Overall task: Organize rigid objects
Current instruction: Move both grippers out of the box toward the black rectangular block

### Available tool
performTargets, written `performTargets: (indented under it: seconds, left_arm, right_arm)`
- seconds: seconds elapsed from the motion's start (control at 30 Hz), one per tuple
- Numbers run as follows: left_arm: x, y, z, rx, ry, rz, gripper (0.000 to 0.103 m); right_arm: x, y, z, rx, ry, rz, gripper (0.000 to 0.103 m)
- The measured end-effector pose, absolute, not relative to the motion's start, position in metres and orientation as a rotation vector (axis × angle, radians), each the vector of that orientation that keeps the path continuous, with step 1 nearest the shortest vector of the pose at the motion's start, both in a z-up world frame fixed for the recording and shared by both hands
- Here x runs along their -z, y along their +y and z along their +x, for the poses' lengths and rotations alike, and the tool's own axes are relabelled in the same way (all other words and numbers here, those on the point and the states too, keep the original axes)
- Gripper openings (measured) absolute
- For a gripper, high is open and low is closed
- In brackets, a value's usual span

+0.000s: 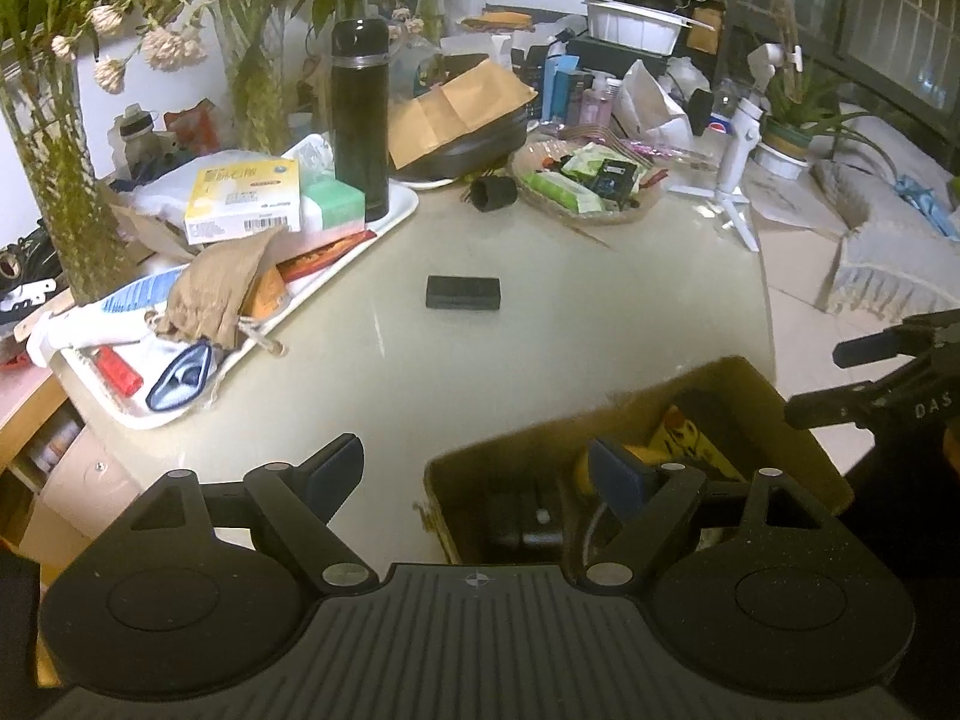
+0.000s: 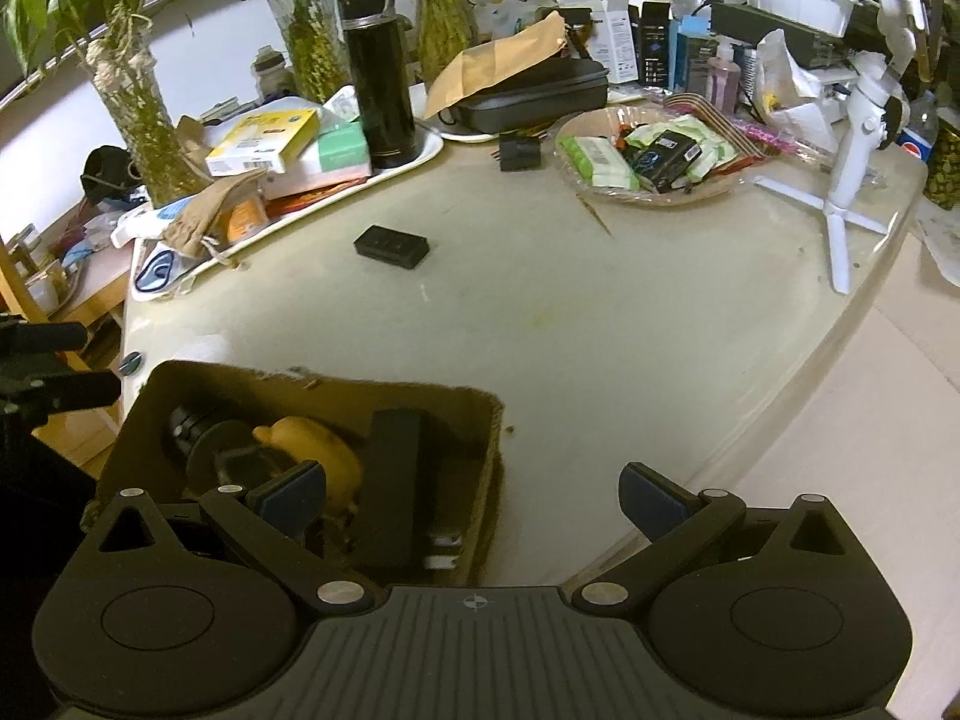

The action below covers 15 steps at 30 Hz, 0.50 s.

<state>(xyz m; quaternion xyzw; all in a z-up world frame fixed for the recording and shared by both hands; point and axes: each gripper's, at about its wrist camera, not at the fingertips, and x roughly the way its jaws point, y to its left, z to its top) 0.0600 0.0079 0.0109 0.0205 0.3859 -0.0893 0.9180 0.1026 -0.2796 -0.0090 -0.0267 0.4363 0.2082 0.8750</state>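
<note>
Both claws (image 1: pixel 477 471) (image 2: pixel 474 501) apart, cardboard box (image 2: pixel 300 387) at table edge (image 2: pixel 780 360), black case (image 1: pixel 462 292) alone mid-table

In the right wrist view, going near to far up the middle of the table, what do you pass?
Open brown cardboard box holding stowed items → small flat black rectangular case lying alone on the tabletop → tall black cylindrical thermos flask standing on the white tray.

Pale glossy table (image 2: pixel 570 360) fills mid-frame. Cardboard box (image 2: pixel 480 468) lower left. Black case (image 2: pixel 391 246) centre; white tray (image 2: pixel 420 159), wicker basket (image 2: pixel 600 195), tripod (image 2: pixel 840 222) above.
</note>
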Motion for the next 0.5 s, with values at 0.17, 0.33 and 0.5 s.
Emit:
performTargets:
  seconds: [0.17,0.33,0.5]
  left_arm:
    - [-0.009,0.009,0.08,0.184,0.792,0.057,0.082]
    - [-0.008,0.01,0.103,0.189,0.786,0.08,0.082]
    - [-0.003,0.009,0.13,0.189,0.792,0.097,0.082]
  right_arm:
    - [0.011,-0.283,0.115,-0.418,0.912,-0.059,0.103]
    - [0.011,-0.284,0.127,-0.404,0.906,-0.069,0.103]
    - [0.013,-0.285,0.138,-0.394,0.905,-0.083,0.103]
